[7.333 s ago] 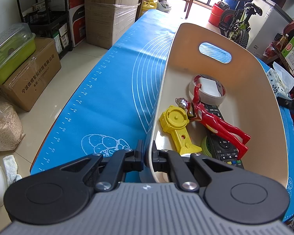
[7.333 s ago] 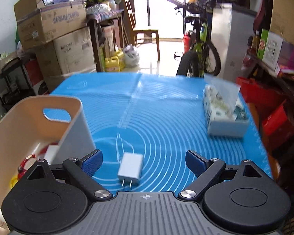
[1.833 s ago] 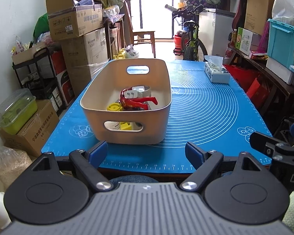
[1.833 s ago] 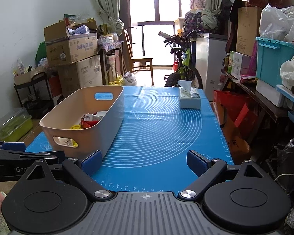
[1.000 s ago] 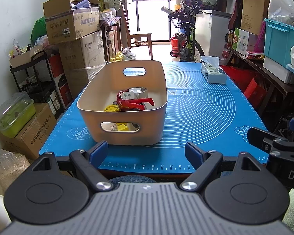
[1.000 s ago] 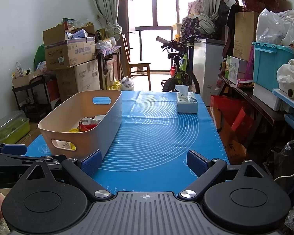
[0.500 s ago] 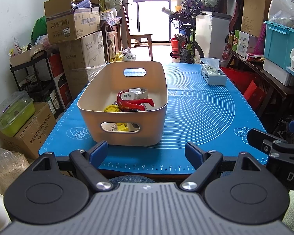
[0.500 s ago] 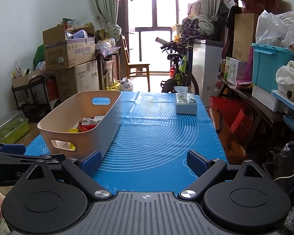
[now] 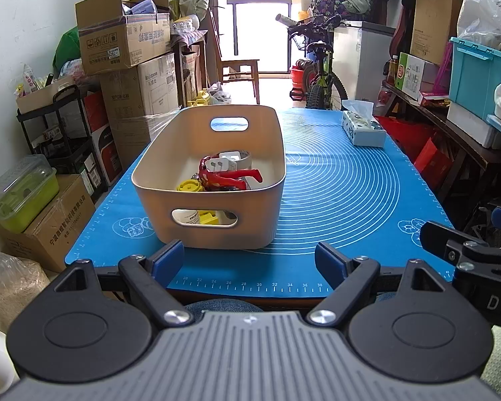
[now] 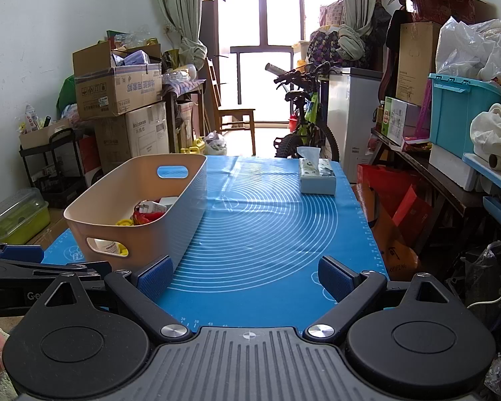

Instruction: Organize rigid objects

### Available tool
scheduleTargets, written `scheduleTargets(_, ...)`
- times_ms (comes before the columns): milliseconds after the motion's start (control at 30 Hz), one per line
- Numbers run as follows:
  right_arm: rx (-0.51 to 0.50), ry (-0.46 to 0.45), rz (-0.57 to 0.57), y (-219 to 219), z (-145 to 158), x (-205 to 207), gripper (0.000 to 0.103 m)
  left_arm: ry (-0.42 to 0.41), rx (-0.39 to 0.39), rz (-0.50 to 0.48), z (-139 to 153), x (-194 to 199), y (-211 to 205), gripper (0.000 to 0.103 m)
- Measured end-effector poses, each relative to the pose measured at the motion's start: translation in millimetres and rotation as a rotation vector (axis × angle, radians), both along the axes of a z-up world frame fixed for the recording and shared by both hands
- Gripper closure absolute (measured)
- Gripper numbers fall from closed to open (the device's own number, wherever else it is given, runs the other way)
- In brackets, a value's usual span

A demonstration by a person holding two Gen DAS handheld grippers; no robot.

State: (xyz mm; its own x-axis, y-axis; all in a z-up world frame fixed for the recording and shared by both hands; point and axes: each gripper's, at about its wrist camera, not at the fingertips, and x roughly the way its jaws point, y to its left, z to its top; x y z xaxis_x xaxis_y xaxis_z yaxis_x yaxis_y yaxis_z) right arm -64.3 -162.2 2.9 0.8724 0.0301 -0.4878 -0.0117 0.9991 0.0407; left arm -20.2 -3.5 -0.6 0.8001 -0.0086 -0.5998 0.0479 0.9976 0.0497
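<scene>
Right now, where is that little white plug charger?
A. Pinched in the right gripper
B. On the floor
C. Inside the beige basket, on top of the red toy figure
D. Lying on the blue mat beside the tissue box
C: the white charger rests inside the beige basket, on the red toy figure; both grippers hang open and empty.

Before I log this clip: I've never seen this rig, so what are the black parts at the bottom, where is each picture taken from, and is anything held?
Each picture comes from a camera on a handheld two-finger gripper, looking along its fingers. The left gripper and right gripper are both open and empty, held back from the near table edge. On the blue mat stand a beige bin and a tissue box. The bin holds a red toy figure, a white charger and yellow pieces.
</scene>
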Motion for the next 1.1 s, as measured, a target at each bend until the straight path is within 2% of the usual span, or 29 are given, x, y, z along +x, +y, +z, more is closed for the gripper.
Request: scheduleTargets(1100,-0.001,0.000,0.000,-0.1,0.3,0.2,0.009,-0.005,-0.001,0.001,1.2,1.3,-1.1,0.017)
